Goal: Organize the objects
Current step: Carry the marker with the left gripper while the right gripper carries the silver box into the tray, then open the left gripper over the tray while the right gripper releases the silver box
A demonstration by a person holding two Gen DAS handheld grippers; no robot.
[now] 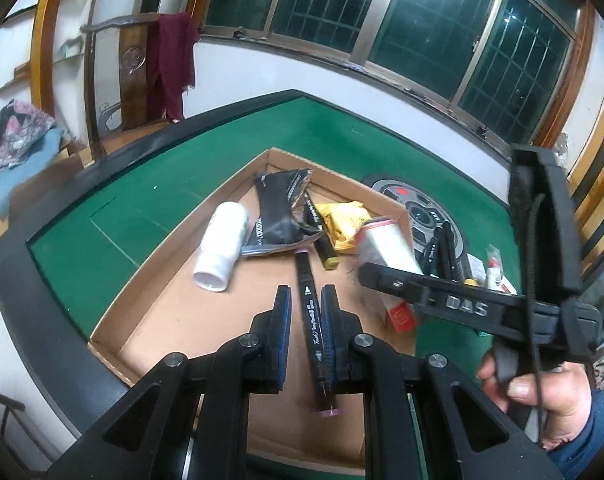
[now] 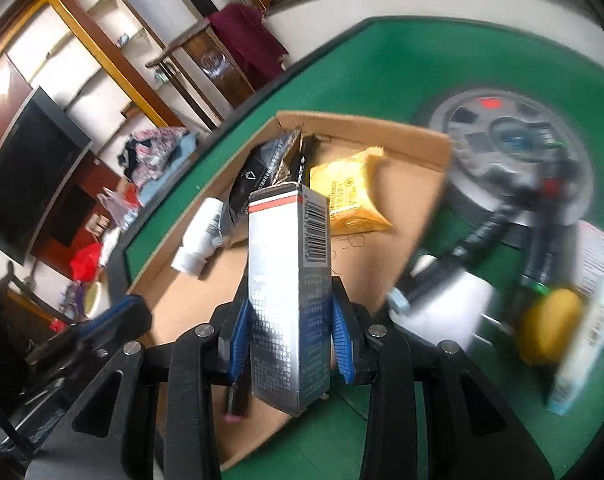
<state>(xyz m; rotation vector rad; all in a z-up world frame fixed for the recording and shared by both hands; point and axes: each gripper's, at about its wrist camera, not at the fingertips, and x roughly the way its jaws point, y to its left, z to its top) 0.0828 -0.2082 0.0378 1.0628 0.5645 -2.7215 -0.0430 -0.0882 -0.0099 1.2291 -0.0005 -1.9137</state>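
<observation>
Over cardboard tray (image 1: pixel 150 300): left gripper (image 1: pixel 305 300) clamps one marker (image 1: pixel 311 320); right gripper (image 2: pixel 292 330) one box (image 2: pixel 288 280).

In the right wrist view, motion blur smears the clutter on the green table (image 2: pixel 381 80) right of the cardboard tray (image 2: pixel 421 152): a yellow round thing (image 2: pixel 549 320), a white object (image 2: pixel 453 304) and some dark pens (image 2: pixel 485 232) cannot be identified further. The print on the silver box (image 2: pixel 290 300) is too small to read. In the left wrist view, the right gripper (image 1: pixel 365 276) hides most of that box, and the marker (image 1: pixel 313 320) has its lower end partly behind a finger.
</observation>
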